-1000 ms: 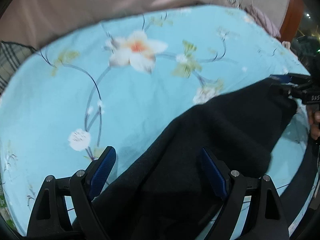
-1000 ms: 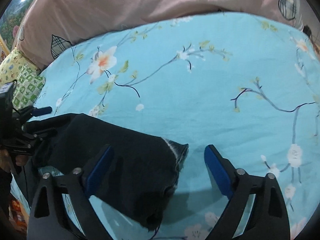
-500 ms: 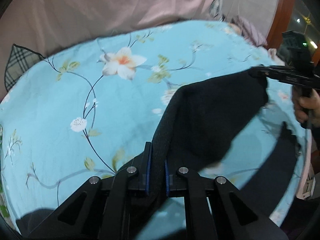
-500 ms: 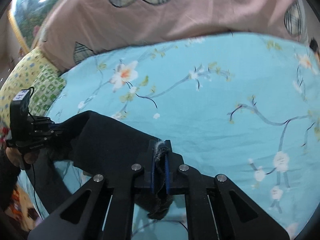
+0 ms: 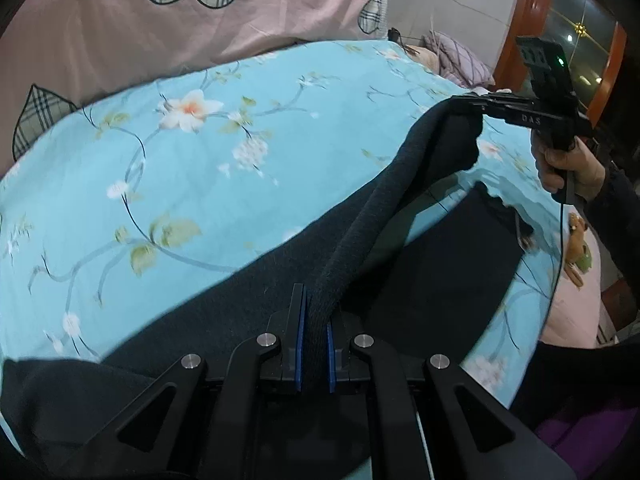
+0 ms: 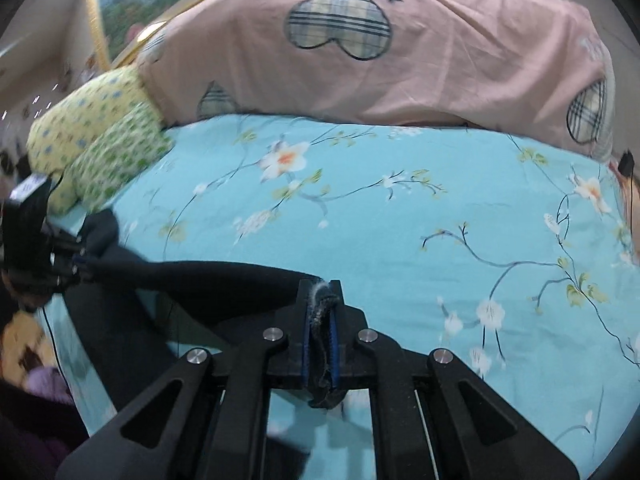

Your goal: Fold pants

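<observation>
Nearest the left wrist camera, the left claw [image 5: 314, 344] is pressed together on a thick rolled edge of the black pants [image 5: 224, 320], the blue pads [image 5: 298, 354] squeezing the fabric between them at 6 o'clock. From that pinch the taut edge runs up toward 2 o'clock, where the right claw [image 5: 466, 102] clamps the other end of the same edge, held by the person's right hand [image 5: 568, 168]. Below this raised edge the rest of the pants hangs and spreads dark over the bed [image 5: 120, 152], from 8 o'clock across to 4 o'clock, partly lying on the turquoise floral sheet. Farther off, at 12 o'clock, a pink quilt [image 5: 200, 20] with plaid hearts lies along the far side of the sheet. In the right wrist view, the right claw [image 6: 321, 336] is likewise closed, pinching a bunched, slightly fuzzy bit of the pants [image 6: 224, 284] at 6 o'clock. The cloth stretches from there toward 9 o'clock, where the left claw [image 6: 80, 258] grips it near the bed's edge. Beyond, the floral sheet [image 6: 400, 220] fills the middle, two yellow-green patterned pillows [image 6: 100, 152] sit at 10 o'clock, and the pink quilt [image 6: 440, 60] spans 12 o'clock.
</observation>
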{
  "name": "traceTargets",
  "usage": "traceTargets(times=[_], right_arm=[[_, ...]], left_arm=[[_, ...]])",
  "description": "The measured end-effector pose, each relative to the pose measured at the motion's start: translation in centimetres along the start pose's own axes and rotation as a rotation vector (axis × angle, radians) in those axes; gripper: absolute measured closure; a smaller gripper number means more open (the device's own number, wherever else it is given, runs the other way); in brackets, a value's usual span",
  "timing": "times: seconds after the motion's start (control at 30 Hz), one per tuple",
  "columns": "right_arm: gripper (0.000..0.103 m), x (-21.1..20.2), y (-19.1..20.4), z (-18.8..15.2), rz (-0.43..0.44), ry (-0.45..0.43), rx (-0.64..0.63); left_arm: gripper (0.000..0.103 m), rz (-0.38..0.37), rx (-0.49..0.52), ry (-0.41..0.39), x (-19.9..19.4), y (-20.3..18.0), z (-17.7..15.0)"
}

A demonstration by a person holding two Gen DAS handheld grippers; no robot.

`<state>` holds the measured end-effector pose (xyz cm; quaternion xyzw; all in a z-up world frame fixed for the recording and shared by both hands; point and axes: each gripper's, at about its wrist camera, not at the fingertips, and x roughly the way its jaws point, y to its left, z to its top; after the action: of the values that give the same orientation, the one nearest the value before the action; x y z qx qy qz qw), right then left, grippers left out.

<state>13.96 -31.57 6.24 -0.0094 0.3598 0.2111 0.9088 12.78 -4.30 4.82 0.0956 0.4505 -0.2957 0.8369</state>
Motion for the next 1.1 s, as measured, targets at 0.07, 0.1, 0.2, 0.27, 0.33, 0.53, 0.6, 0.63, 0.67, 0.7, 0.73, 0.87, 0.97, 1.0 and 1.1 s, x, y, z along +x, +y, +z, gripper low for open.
traceTargets(times=[0.07, 0.1, 0.2, 0.27, 0.33, 0.53, 0.6, 0.63, 0.67, 0.7, 0.73, 0.87, 0.97, 1.0, 1.1], right_arm=[[0.095, -1.2, 0.6, -1.7, 0.017, -0.014, -0.033], [0.095, -1.8, 0.9, -2.4, 0.028, -0.021, -0.049], [0.095, -3.0, 2.2, -4.7, 0.036, -0.013, -0.122], [0.095, -3.2, 2.7, -6.1, 0.047, 0.014, -0.147], [0.095, -3.3, 3.5, -7.6, 0.062, 0.044, -0.176], [0.095, -4.0, 5.2, -10.7, 0.058, 0.118, -0.253], [0.095, -4.3, 5.1, -11.1, 0.043, 0.13, -0.252], [0.095, -4.5, 5.0, -11.3, 0.039, 0.132, -0.25], [0.095, -4.7, 4.9, -11.5, 0.036, 0.134, -0.247], [0.095, -4.8, 5.0, -11.6, 0.035, 0.136, -0.246], [0.095, -4.9, 5.1, -11.7, 0.035, 0.139, -0.25], [0.096, -4.9, 5.8, -12.5, 0.032, 0.167, -0.265], [0.096, -4.7, 6.2, -13.1, 0.014, 0.198, -0.272], [0.094, -4.5, 6.1, -13.1, 0.015, 0.212, -0.264], [0.081, -4.2, 5.7, -13.1, 0.022, 0.246, -0.224]], left_arm=[[0.096, -0.015, -0.013, 0.002, -0.3, -0.5, -1.2], [0.096, -0.021, -0.021, 0.003, -0.4, -0.6, -1.7], [0.096, -0.037, -0.052, 0.005, -0.4, -0.8, -3.2], [0.096, -0.038, -0.067, 0.005, -0.5, -1.1, -4.2], [0.096, -0.033, -0.067, 0.003, -0.6, -1.4, -4.8], [0.096, -0.031, -0.065, -0.008, -1.1, -2.5, -6.4], [0.096, -0.032, -0.06, -0.006, -1.0, -2.9, -7.0], [0.096, -0.03, -0.056, -0.005, -0.9, -3.1, -7.2], [0.096, -0.025, -0.051, -0.003, -0.6, -3.3, -7.4], [0.096, -0.022, -0.048, 0.0, -0.5, -3.4, -7.7], [0.096, -0.022, -0.048, 0.004, -0.3, -3.4, -7.9], [0.096, -0.03, -0.05, 0.021, 0.6, -3.3, -8.7], [0.092, -0.037, -0.045, 0.034, 1.3, -3.4, -9.3], [0.087, -0.039, -0.047, 0.038, 1.4, -3.4, -9.3], [0.07, -0.054, -0.04, 0.033, 1.2, -3.8, -9.5]])
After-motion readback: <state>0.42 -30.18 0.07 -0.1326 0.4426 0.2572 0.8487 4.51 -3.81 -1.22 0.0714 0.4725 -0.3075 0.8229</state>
